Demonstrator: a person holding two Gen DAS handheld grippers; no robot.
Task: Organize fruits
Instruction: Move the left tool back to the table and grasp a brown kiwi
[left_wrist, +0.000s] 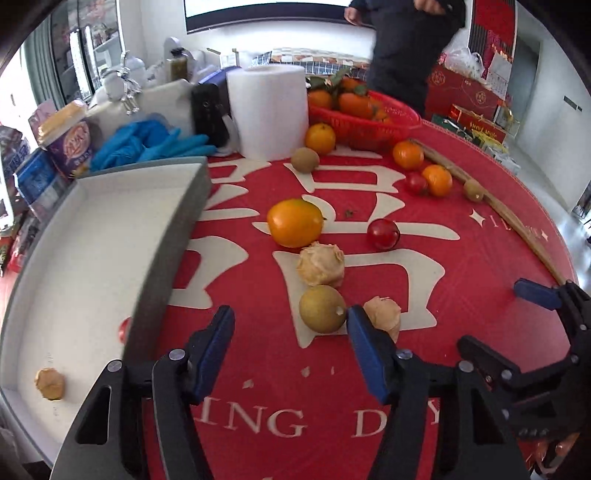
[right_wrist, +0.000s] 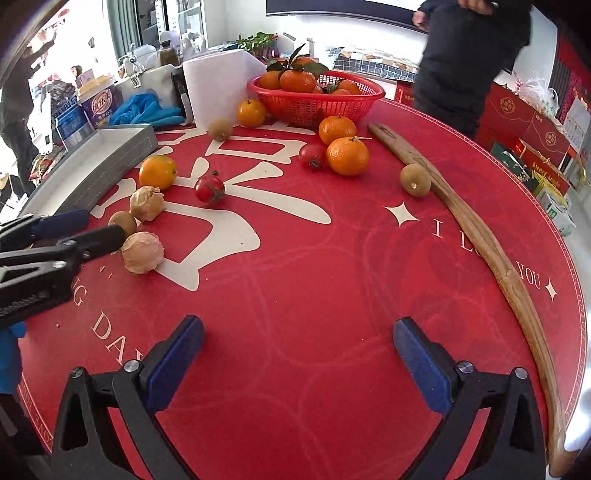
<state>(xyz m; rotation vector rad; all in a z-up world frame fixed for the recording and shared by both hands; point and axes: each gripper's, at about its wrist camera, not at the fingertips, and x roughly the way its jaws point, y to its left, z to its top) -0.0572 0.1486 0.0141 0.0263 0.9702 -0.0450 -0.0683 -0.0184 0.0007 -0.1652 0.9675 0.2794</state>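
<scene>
Fruits lie loose on the red desk; a brown kiwi and a papery husked fruit sit just ahead of the left gripper, fingers spread and empty. Best centre on the kiwi before closing, clear of the husk, then carry it to the grey tray. The right gripper is spread too. A red fruit behind the tray wall is mostly hidden, possibly a tomato.

Bright daylight is flooding in from the windows at far left, blowing them out; fisheye curvature is bending edges; corners are vignetting black; shadows are lying soft.
</scene>
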